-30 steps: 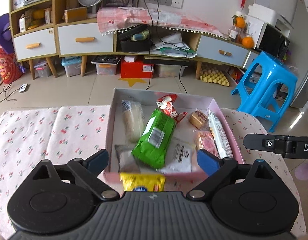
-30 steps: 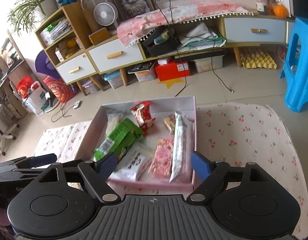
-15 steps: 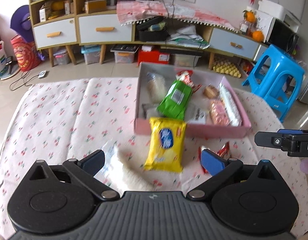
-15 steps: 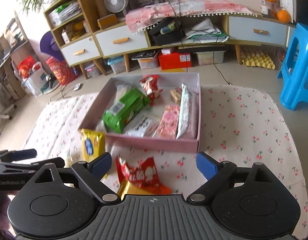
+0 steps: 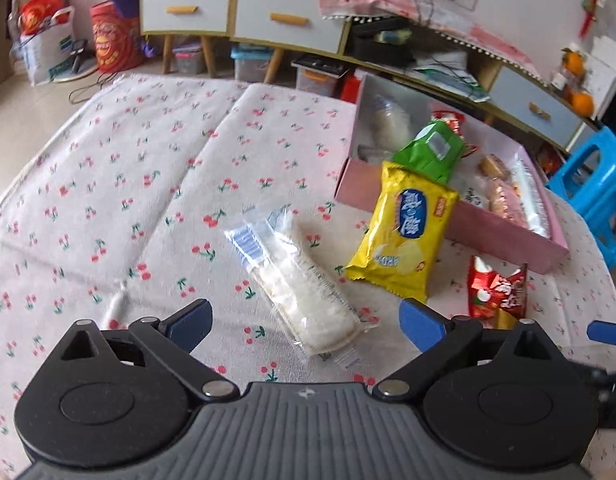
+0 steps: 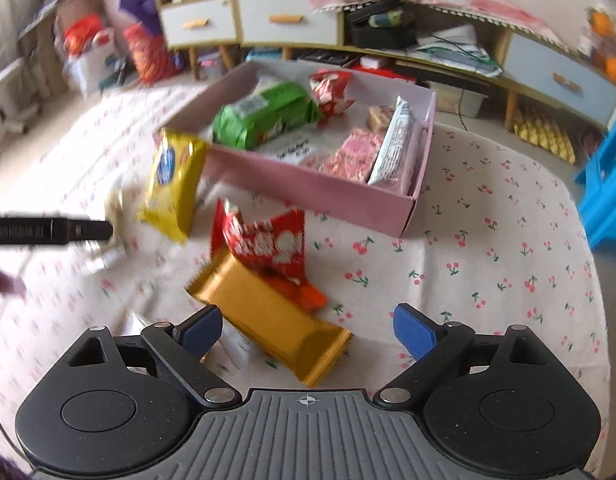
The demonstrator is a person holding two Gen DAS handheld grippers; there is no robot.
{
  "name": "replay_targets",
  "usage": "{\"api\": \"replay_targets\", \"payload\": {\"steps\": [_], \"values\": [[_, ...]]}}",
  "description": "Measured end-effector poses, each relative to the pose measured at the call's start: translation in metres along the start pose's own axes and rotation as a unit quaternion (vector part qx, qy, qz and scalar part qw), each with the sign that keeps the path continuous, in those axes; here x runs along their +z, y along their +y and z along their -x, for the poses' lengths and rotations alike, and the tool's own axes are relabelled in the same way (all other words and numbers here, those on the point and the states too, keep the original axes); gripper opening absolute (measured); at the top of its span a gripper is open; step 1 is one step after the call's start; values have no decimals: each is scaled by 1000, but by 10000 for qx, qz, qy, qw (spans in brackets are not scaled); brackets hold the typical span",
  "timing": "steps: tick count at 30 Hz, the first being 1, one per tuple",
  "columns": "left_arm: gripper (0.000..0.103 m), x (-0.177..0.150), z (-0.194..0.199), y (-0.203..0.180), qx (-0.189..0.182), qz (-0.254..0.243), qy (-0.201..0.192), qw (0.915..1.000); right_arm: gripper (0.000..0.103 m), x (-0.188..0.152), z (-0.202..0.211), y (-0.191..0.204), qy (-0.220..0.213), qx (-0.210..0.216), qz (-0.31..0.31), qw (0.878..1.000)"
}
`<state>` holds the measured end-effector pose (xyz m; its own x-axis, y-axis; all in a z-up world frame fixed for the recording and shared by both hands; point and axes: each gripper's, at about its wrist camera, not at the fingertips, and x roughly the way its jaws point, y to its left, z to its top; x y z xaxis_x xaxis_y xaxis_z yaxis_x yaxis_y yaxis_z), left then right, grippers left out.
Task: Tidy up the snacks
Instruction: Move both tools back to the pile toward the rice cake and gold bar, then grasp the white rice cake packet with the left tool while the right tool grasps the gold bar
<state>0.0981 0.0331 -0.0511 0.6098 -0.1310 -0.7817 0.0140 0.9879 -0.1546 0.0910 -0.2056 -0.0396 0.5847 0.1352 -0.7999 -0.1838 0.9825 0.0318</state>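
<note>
A pink box [image 5: 504, 236] [image 6: 320, 192] holding several snacks, a green pack [image 6: 263, 114] among them, sits on the cherry-print cloth. In front of it lie a yellow chip bag [image 5: 404, 236] [image 6: 171, 184], a clear-wrapped white rice cracker [image 5: 295, 280], a red packet [image 5: 496, 292] [image 6: 267, 240] and a gold packet [image 6: 271, 316]. My left gripper [image 5: 305, 322] is open, just above the near end of the rice cracker. My right gripper [image 6: 305, 330] is open over the gold packet, whose near end lies between the fingers; the pads stand apart from it.
The cherry-print cloth [image 5: 107, 184] covers the table. Behind stand a low cabinet with drawers [image 5: 227, 12], storage bins, and a blue plastic stool [image 5: 596, 184] at the right. The left gripper's finger [image 6: 51, 230] reaches into the right wrist view from the left edge.
Both grippers drew back from the box and sank toward the cloth. The loose snacks in front of the box came into view, and each gripper now hovers low over one.
</note>
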Motion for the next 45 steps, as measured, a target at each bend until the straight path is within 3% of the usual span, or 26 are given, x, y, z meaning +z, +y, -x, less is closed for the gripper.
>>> {"api": "replay_targets", "payload": {"steps": [4,7,11,14,17,21,25,31,35,37,39,45], "values": [[90,-2,-9,1,93,112,-30,9999,94,-8,-11,-5,101,104,362,9992],[83,-3,-11,-2,242,-122,-124,9996,94,-12,-17,-5,90,263,521,9983],[63,-5,-7,-4,224,-538,-100,9983,94,-13,-22,-1,-17,374,633,9973],[46,-5,-3,0,166,-754,-38,9970,91,-15,-23,1,-2,443,638,9970],[39,-7,3,11,1,-859,31,9963,78,-19,-19,6,23,556,769,9955],[38,-7,10,26,-245,-867,188,9958,59,-24,-11,13,26,688,833,9941],[39,-10,17,35,-478,-959,328,9937,57,-28,-5,19,44,785,867,9931],[67,-9,12,33,-589,-1001,188,9931,57,-20,-9,19,84,666,538,9963],[72,-7,7,28,-559,-1019,118,9932,57,-13,-13,16,0,621,255,9977],[69,-6,5,26,-510,-1059,60,9931,54,-11,-15,17,-44,612,290,9977],[61,-3,3,25,-445,-1040,2,9936,45,-10,-16,20,-62,634,318,9975],[43,1,0,27,-275,-927,-127,9952,38,-9,-17,32,-124,575,564,9967]]}}
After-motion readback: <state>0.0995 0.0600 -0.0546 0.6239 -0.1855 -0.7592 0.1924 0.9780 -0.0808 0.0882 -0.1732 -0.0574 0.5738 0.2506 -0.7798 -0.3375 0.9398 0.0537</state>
